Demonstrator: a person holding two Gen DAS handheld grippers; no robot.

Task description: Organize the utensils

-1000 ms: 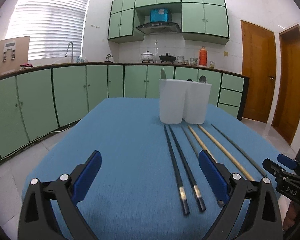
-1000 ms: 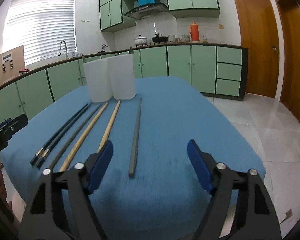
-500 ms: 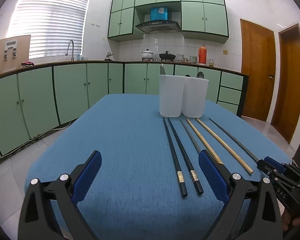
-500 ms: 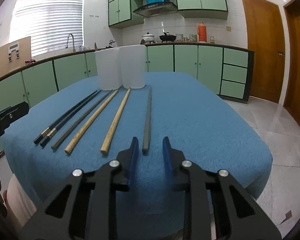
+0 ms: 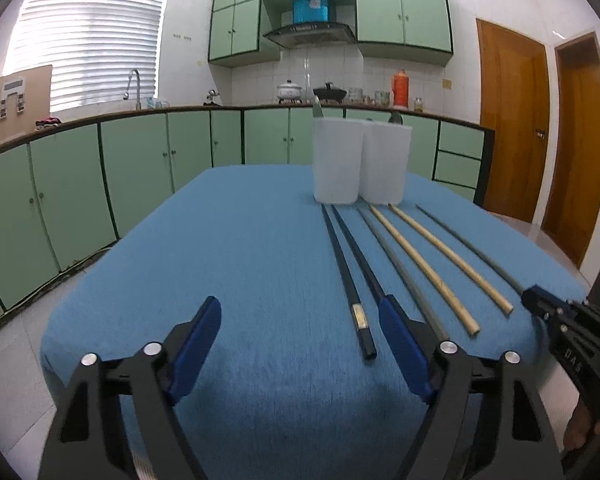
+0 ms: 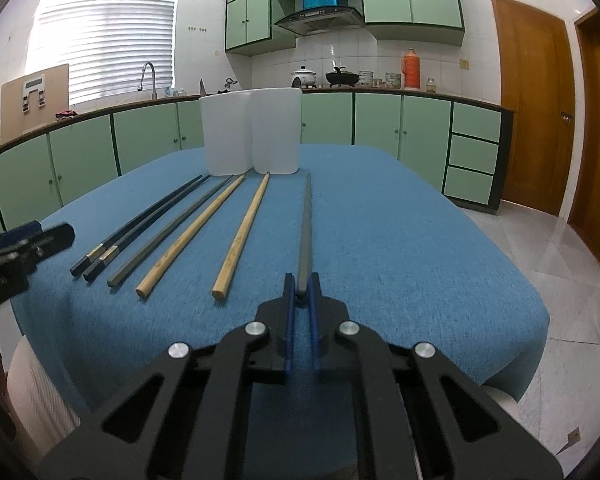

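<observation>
While right tool [image 6: 302, 286] grips, grey chopstick [image 6: 305, 232] end pinched, tabletop-flat

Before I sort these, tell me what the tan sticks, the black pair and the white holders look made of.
Tan sticks: likely bamboo or wood; matte, pale, with faint brown mottling.
Black pair: probably lacquered wood or plastic; smooth, dark, slightly shiny, with a pale metallic-looking band near the thick end.
White holders: seemingly plastic; milky, translucent, with smooth, seamless walls.
</observation>
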